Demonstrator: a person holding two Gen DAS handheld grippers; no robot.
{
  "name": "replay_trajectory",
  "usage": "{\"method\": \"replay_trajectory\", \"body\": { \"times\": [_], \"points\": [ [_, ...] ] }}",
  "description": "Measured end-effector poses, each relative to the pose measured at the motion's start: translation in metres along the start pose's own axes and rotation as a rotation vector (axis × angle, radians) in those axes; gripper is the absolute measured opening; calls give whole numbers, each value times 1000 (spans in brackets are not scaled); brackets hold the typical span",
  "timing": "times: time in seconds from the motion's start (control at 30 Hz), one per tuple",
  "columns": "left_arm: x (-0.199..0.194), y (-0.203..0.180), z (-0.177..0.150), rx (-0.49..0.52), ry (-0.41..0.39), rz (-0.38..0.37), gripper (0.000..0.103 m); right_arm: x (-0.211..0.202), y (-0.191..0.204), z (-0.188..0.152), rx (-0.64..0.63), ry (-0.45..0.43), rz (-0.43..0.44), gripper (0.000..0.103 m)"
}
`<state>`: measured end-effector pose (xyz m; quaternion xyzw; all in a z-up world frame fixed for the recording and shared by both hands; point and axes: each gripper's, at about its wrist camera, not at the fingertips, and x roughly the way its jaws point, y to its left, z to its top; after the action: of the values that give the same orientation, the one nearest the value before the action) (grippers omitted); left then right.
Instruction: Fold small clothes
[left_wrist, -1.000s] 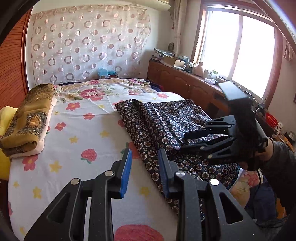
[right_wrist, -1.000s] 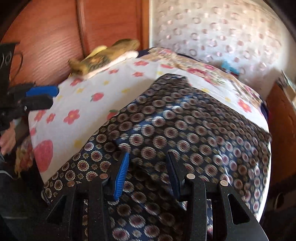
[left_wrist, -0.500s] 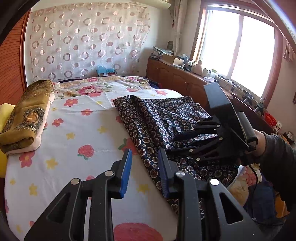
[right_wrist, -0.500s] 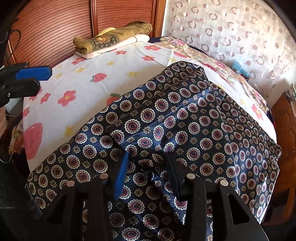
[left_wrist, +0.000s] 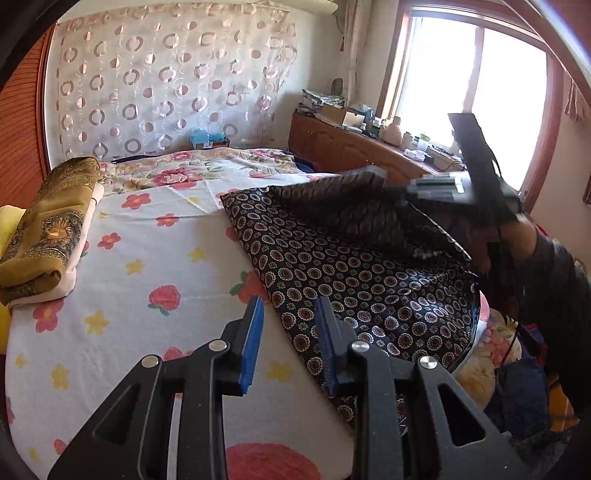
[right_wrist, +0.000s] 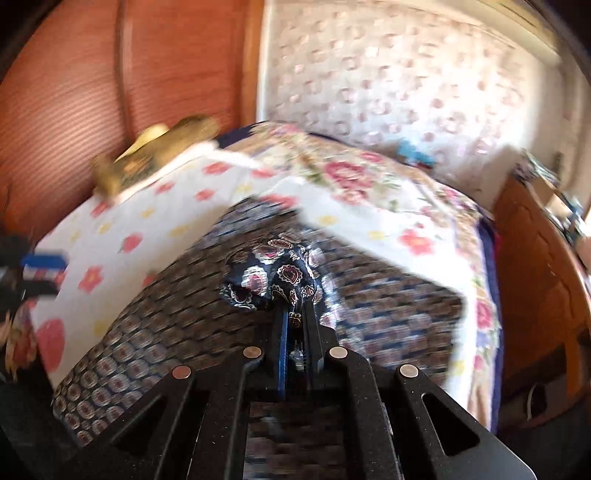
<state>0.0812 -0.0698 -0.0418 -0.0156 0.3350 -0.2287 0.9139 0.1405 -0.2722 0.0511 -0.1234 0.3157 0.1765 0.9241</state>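
Now the right gripper (right_wrist: 294, 314), whose jaws have just been closing, pinches a fold of the dark patterned garment (left_wrist: 354, 266) lying on the bed (left_wrist: 155, 258). The left gripper (left_wrist: 290, 325) hovers parted and empty, the garment's near edge at its one o'clock.

The dark patterned garment (left_wrist: 354, 266) is thin cloth with a slight sheen, smooth where it lies flat. The bed sheet (left_wrist: 147, 258) at 9 o'clock of it is matt printed cotton-like cloth. The folded ochre cloth (left_wrist: 48, 229) at far 9 o'clock looks soft, with a woven print. The left gripper (left_wrist: 288, 332) is matt black plastic, faintly grainy, with shiny metal pins and blue rubbery fingers (left_wrist: 253, 332). The cabinet (left_wrist: 351, 147) at 1 o'clock is glossy wood. The curtain (left_wrist: 166, 85) looks sheer.
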Motion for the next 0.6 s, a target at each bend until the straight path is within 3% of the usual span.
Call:
{"method": "replay_trajectory", "body": {
  "times": [0.23, 0.37, 0.6],
  "points": [
    [3, -4, 0, 13, 12, -8, 30, 27, -63, 6, 157, 46, -78, 6],
    [5, -3, 0, 9, 17, -7, 30, 42, -72, 11, 210, 86, -85, 7],
    [10, -2, -1, 4, 26, -13, 30, 19, -69, 26, 244, 32, -120, 13]
  ]
}}
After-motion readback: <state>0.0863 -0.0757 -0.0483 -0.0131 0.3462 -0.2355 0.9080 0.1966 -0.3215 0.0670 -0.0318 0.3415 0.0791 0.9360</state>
